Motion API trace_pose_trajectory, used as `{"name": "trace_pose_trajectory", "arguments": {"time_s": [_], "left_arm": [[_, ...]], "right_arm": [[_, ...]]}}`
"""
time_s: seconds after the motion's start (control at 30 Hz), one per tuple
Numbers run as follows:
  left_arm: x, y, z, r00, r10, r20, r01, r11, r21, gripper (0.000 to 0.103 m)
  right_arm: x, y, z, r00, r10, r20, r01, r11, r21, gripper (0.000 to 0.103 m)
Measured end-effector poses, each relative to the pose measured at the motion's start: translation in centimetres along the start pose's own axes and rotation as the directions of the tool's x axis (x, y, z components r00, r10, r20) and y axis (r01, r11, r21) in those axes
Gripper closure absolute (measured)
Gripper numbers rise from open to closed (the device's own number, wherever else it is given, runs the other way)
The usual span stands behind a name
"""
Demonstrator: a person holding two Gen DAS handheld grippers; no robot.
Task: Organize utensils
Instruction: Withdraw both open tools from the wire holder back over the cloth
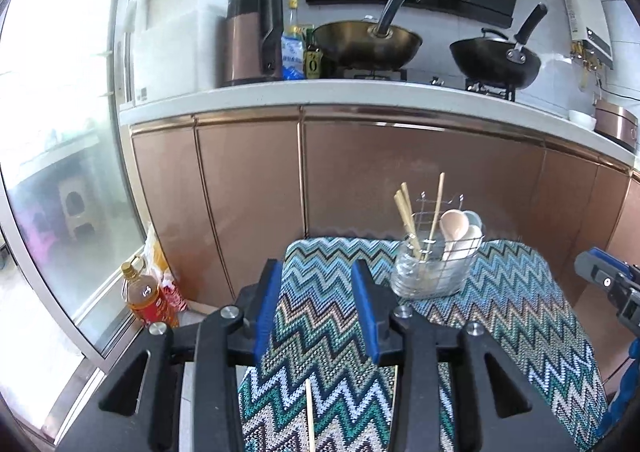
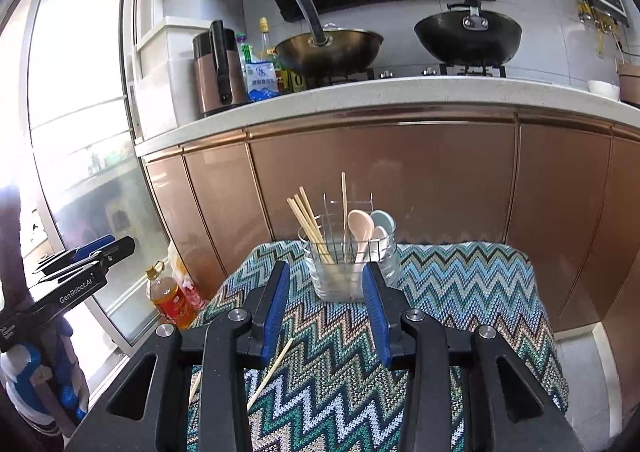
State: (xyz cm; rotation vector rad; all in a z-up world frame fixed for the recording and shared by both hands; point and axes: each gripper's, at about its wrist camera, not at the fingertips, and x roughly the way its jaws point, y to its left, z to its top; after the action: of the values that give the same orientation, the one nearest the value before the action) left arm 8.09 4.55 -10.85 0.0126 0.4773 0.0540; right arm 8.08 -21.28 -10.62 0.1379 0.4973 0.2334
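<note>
Left claw (image 1: pixel 316 312) and right claw (image 2: pixel 328 312) both gape, empty, angled downward.

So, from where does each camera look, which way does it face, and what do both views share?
Left wrist: sits on the left tongs, faces the cabinets over the zigzag cloth; the right tongs show at the edge.
Right wrist: sits on the right tongs, faces the glass jar; the left tongs show at the left.
Shared: jar with chopsticks and spoons, a loose chopstick, both woks.
</note>
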Motion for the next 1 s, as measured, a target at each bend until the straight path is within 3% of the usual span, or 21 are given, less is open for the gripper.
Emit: {"name": "trace_pose_trajectory", "arguments": {"time_s": [0.47, 0.77, 1.0], "left_arm": [[4.1, 2.5, -1.7, 0.994, 0.034, -0.107, -0.037, 0.999, -0.031, 0.069], [5.9, 6.7, -3.2, 0.981, 0.084, -0.177, -0.100, 0.992, -0.080, 0.069], [7.4, 8.7, -4.8, 0.965, 0.036, -0.260, -0.067, 0.992, -0.108, 0.069]], "right_arm": [[3.1, -0.9, -1.5, 0.997, -0.025, -0.075, 0.026, 1.000, 0.016, 0.065], [4.2, -1.8, -2.2, 0.992, -0.047, -0.117, 0.051, 0.998, 0.030, 0.065], [5.9, -0.7, -2.9, 0.985, 0.001, -0.173, 0.003, 1.000, 0.024, 0.065]]}}
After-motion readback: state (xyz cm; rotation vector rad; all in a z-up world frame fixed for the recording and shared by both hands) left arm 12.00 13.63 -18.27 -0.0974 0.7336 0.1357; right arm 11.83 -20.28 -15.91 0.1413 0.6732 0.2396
